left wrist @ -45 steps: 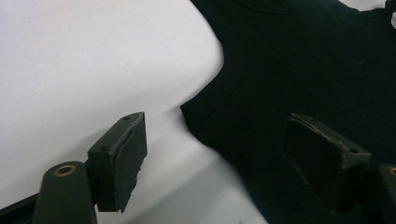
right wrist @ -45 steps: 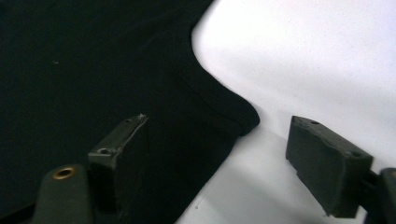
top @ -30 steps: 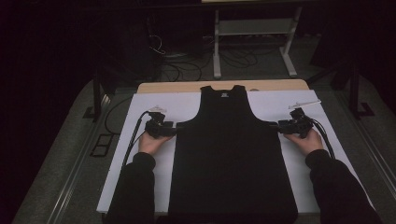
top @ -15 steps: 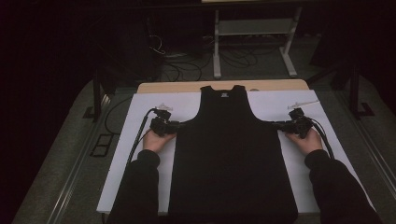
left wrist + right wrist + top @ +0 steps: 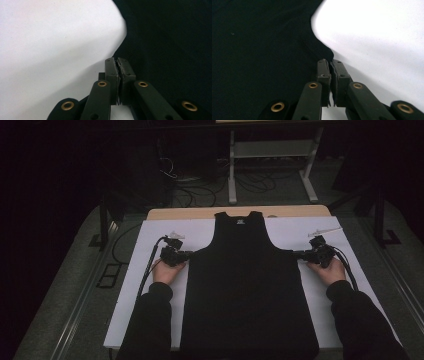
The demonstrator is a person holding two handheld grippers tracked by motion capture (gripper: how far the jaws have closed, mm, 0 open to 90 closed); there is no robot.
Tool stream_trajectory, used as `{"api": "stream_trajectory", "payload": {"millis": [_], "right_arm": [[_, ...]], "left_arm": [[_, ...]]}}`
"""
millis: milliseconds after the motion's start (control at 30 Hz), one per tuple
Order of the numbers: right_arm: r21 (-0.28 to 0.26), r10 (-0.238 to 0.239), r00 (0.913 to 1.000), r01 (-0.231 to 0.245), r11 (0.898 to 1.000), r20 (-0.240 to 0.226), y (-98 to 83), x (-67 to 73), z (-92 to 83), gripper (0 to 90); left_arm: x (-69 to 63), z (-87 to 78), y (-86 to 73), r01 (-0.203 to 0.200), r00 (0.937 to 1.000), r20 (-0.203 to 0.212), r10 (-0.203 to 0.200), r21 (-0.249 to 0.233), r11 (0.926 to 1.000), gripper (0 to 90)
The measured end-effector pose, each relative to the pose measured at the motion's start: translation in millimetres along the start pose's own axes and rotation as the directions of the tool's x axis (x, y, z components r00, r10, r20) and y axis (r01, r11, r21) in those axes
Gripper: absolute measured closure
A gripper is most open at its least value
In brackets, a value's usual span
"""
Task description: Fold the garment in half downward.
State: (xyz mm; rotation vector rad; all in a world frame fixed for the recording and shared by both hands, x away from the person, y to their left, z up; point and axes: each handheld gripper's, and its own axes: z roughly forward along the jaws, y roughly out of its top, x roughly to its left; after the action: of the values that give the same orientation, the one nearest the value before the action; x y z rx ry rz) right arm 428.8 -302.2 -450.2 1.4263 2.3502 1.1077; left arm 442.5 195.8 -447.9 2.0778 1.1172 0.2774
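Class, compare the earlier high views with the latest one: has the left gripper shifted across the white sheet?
No. The left gripper stays at the black tank top's left armhole edge, level with the white sheet as before; only its jaws have just been closing, onto the fabric.

white sheet [image 5: 150, 285], wooden table edge [image 5: 190, 213], metal stand [image 5: 272, 165], floor cables [image 5: 195, 187]

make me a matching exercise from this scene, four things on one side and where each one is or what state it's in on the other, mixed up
Things:
1. black sleeveless vest
2. white sheet covering the table
3. left gripper
4. right gripper

Places or states:
A. shut on the vest's edge at the right of the high view
B. spread flat, neck towards the far edge
C. shut on the vest's edge at the left of the high view
D. lies under the vest

Pairs: 1-B, 2-D, 3-C, 4-A
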Motion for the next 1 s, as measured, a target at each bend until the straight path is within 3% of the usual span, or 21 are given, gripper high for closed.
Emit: {"api": "stream_trajectory", "payload": {"millis": [267,567,1000], "right_arm": [[-0.011,0.025,0.9993,-0.025,1.0,-0.027,0.7,-1.4,-5.4,85.1],[-0.034,0.03,0.998,-0.032,0.999,-0.056,2.2,4.2,-15.5,85.4],[-0.077,0.022,0.9951,-0.029,0.997,-0.097,1.0,22.2,-33.2,85.4]], "left_arm": [[-0.2,-7.8,0.8,0.002,0.9999,0.013,-0.002,-0.008,1.0,86.9],[-1.8,-23.7,0.5,0.031,0.9988,0.04,-0.028,-0.065,0.9974,86.9],[-5.2,-43.6,-10.1,0.08,0.9919,0.11,-0.064,-0.142,0.9866,86.9]]}}
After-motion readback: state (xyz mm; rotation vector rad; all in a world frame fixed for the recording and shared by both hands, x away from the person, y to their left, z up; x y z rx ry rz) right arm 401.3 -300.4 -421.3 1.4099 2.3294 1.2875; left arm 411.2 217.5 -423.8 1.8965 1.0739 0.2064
